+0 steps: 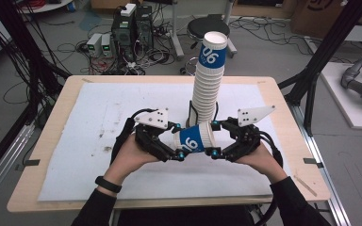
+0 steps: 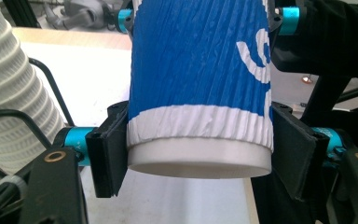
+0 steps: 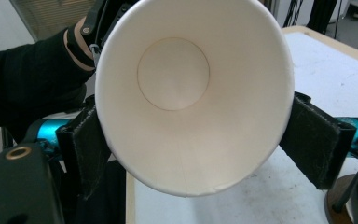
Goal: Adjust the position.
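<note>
Blue and white, the cup (image 1: 195, 138) is lying sideways above the counter (image 1: 47, 141), its long axis running claw to claw (base leftward). The left claw (image 1: 178, 143) is pinching its base, the right claw (image 1: 212, 138) its rim; the stack (image 1: 207, 89) is standing just behind.

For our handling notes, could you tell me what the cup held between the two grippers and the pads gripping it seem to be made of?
The cup looks like paper: matte ribbed blue-and-white sleeve, and a smooth white inside with a visible seam. The pads look like black felt or foam, going by their fuzzy, matte face; which one is unclear.
</note>
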Demonstrator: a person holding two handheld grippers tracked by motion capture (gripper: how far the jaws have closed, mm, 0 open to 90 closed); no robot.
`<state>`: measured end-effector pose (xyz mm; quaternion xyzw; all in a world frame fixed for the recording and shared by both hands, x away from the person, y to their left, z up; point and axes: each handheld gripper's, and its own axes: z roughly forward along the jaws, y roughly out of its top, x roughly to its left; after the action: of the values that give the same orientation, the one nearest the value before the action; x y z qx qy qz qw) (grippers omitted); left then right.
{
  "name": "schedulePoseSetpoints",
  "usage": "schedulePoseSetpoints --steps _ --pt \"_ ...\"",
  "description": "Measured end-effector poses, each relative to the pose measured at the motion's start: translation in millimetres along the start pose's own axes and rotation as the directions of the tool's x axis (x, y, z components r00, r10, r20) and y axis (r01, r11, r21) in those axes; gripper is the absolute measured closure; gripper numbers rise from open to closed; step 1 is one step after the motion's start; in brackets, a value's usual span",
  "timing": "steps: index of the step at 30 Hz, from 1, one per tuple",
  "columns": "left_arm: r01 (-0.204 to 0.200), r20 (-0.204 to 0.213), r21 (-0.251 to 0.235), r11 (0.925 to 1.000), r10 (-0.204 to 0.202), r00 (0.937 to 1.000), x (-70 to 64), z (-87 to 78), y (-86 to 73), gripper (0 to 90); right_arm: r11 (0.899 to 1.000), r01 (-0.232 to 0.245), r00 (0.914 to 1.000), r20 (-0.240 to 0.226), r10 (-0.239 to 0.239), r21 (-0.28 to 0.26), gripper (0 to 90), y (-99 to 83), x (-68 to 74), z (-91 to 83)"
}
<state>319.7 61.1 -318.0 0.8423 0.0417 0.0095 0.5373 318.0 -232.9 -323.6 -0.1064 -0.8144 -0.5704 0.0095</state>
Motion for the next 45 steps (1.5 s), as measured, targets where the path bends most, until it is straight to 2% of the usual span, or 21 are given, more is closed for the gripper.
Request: schedulePoseSetpoints --steps 9,11,12,15,18,19,23,25,29,32,36,37,38,39,40,42,43,44,45 --pt "0.005 -0.032 -0.029 0.9996 -0.006 0.9995 3.0 -7.2 -2.2 28.9 1.000 -0.005 0.9995 0.030 0.006 -0.027 16.4 -0.1 -3.1 -6.5" --pt "0.021 -0.034 -0.066 0.9976 -0.023 0.9991 4.5 -10.9 -3.5 28.9 0.999 -0.021 0.9992 0.033 0.022 -0.036 16.4 -0.6 -4.0 -9.1" --pt "0.021 -0.034 -0.066 0.9976 -0.023 0.9991 4.5 -10.9 -3.5 28.9 0.999 -0.021 0.9992 0.033 0.022 -0.044 16.4 -0.9 -4.9 -9.7" --pt "0.028 -0.035 -0.108 0.9937 -0.032 0.9989 5.1 -13.2 -4.5 28.9 0.998 -0.037 0.9987 0.032 0.039 -0.058 16.4 -2.1 -6.1 -9.1" --pt "0.031 -0.034 -0.148 0.9885 -0.036 0.9988 4.8 -12.8 -4.7 28.9 0.996 -0.060 0.9982 0.005 0.060 -0.072 16.4 -3.1 -6.1 -4.9" --pt "0.037 -0.027 -0.183 0.9825 -0.042 0.9987 4.7 -11.6 -5.7 28.9 0.994 -0.074 0.9973 -0.005 0.074 -0.079 16.4 -3.3 -5.5 -3.2" --pt "0.043 -0.023 -0.208 0.9773 -0.048 0.9986 4.4 -9.2 -6.9 28.9 0.990 -0.091 0.9954 -0.041 0.087 -0.108 16.4 -3.2 -5.5 0.5" --pt "0.045 -0.018 -0.210 0.9766 -0.050 0.9986 4.1 -6.9 -7.8 28.9 0.981 -0.120 0.9911 -0.074 0.110 -0.152 16.4 -2.4 -5.4 0.8" --pt "0.035 -0.010 -0.191 0.9809 -0.038 0.9992 3.7 -1.8 -8.7 28.8 0.967 -0.150 0.9865 -0.096 0.133 -0.204 17.3 -1.9 -7.5 -2.3" --pt "0.037 -0.014 -0.172 0.9844 -0.040 0.9991 3.1 2.7 -9.1 28.9 0.969 -0.140 0.9880 -0.094 0.123 -0.206 20.0 -2.5 -8.1 -3.3" --pt "0.031 -0.020 -0.117 0.9927 -0.034 0.9992 1.8 7.2 -9.3 28.9 0.977 -0.110 0.9922 -0.077 0.098 -0.182 22.1 -2.5 -7.4 -3.7" --pt "0.031 -0.020 -0.117 0.9927 -0.034 0.9992 1.8 7.2 -9.3 28.9 0.979 -0.104 0.9930 -0.073 0.093 -0.172 22.4 -2.4 -7.5 -4.0" --pt "0.031 -0.018 -0.086 0.9958 -0.033 0.9993 1.6 9.0 -9.2 28.6 0.982 -0.095 0.9940 -0.068 0.085 -0.161 22.8 -2.1 -7.3 -3.8" --pt "0.031 -0.018 -0.086 0.9958 -0.033 0.9993 1.6 9.0 -9.2 28.2 0.985 -0.088 0.9948 -0.064 0.079 -0.146 23.0 -1.7 -6.6 -3.7" --pt "0.020 -0.030 -0.027 0.9994 -0.021 0.9993 1.1 10.8 -8.1 27.5 0.989 -0.077 0.9960 -0.055 0.070 -0.126 23.1 -0.8 -5.8 -3.0" --pt "0.013 -0.036 0.012 0.9998 -0.013 0.9993 -0.4 13.3 -6.8 24.6 0.996 -0.047 0.9986 -0.027 0.045 -0.080 23.2 1.5 -2.6 -1.4" --pt "0.013 -0.036 0.012 0.9998 -0.013 0.9993 -0.4 13.3 -6.8 24.5 0.997 -0.040 0.9990 -0.021 0.039 -0.064 23.3 2.5 -1.5 -0.8" --pt "0.013 -0.032 0.029 0.9995 -0.012 0.9994 -1.2 14.7 -6.3 24.5 0.997 -0.040 0.9990 -0.021 0.039 -0.064 23.3 2.5 -1.5 -0.8" --pt "0.008 -0.032 0.046 0.9989 -0.007 0.9995 -1.9 16.4 -5.8 23.5 0.999 -0.032 0.9994 -0.017 0.031 -0.041 23.3 4.7 0.4 0.6"
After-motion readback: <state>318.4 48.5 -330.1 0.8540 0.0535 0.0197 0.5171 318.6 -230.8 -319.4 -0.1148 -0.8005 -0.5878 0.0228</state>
